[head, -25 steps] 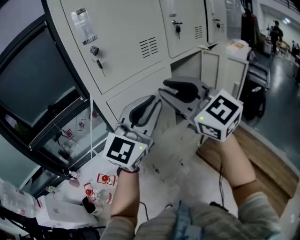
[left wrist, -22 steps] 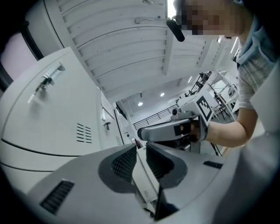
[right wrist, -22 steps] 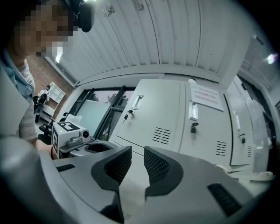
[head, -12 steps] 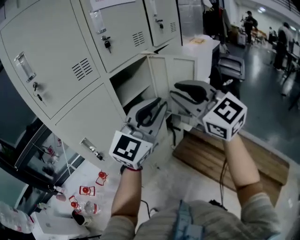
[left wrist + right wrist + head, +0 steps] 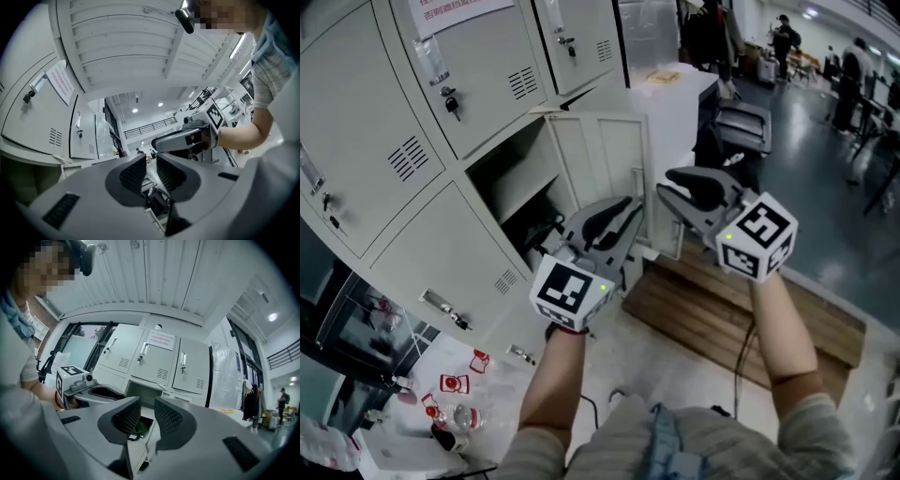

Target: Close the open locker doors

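A bank of pale grey lockers [image 5: 422, 150] fills the upper left of the head view. One lower compartment [image 5: 517, 178] stands open, its door [image 5: 602, 155] swung out to the right, with dark cables [image 5: 542, 232] inside. My left gripper [image 5: 624, 210] is held just below and right of that opening, jaws together and holding nothing. My right gripper [image 5: 673, 182] hovers right of the open door, also shut and empty. In the right gripper view the open compartment [image 5: 140, 391] lies past my right gripper [image 5: 147, 408]. The left gripper view shows my left gripper [image 5: 151, 164] with closed locker doors [image 5: 44, 117] at left.
A wooden platform [image 5: 712, 309] lies on the floor under my right arm. A white cabinet [image 5: 675, 89] and a chair [image 5: 741, 122] stand beyond the open door. Small red-labelled bottles [image 5: 455, 384] litter the floor at lower left. People [image 5: 786, 33] stand far back.
The head view has swung right along the lockers, bringing the open compartment and its door to the middle. Both grippers stay shut in front, now close to the open door.
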`<state>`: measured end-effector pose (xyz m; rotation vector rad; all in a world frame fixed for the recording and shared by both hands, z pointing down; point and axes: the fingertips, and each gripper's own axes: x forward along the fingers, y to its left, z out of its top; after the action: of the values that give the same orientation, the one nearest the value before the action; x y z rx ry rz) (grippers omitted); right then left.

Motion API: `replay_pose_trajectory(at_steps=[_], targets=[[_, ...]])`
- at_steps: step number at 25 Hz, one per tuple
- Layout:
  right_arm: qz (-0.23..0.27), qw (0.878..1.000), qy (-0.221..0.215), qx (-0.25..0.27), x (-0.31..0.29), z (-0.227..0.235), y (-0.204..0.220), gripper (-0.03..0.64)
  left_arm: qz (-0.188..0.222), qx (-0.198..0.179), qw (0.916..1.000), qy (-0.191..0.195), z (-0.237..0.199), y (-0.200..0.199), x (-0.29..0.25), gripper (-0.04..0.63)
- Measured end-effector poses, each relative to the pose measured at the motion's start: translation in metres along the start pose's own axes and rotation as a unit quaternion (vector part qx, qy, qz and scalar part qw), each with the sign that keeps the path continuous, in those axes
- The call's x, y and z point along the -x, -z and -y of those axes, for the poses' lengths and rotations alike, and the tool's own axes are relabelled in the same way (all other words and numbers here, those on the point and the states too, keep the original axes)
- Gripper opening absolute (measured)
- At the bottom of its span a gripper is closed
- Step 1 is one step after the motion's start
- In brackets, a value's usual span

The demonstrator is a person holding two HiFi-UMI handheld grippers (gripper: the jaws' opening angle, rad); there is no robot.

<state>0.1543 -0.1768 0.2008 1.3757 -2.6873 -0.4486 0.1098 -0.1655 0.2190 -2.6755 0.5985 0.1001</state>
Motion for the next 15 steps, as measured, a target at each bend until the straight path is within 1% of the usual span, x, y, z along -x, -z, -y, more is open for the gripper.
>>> replay_pose_trajectory(at_steps=[4, 8, 15], targets=[[0.002, 1.0, 0.006, -0.011, -0.004, 0.02, 0.016, 0.086, -0.003, -0.004, 0.9999, 0.011, -0.007, 0.016, -0.024, 0.067], [-0.006, 1.0, 0.005, -0.016, -0.018, 0.04, 0.033, 0.087, -0.01, -0.022, 0.9994, 0.025, -0.021, 0.035, -0.045, 0.067], [-0.03, 0.999, 0.012, -0.029, -0.05, 0.081, 0.067, 0.087, -0.002, -0.022, 0.999, 0.04, -0.05, 0.052, -0.077, 0.067]])
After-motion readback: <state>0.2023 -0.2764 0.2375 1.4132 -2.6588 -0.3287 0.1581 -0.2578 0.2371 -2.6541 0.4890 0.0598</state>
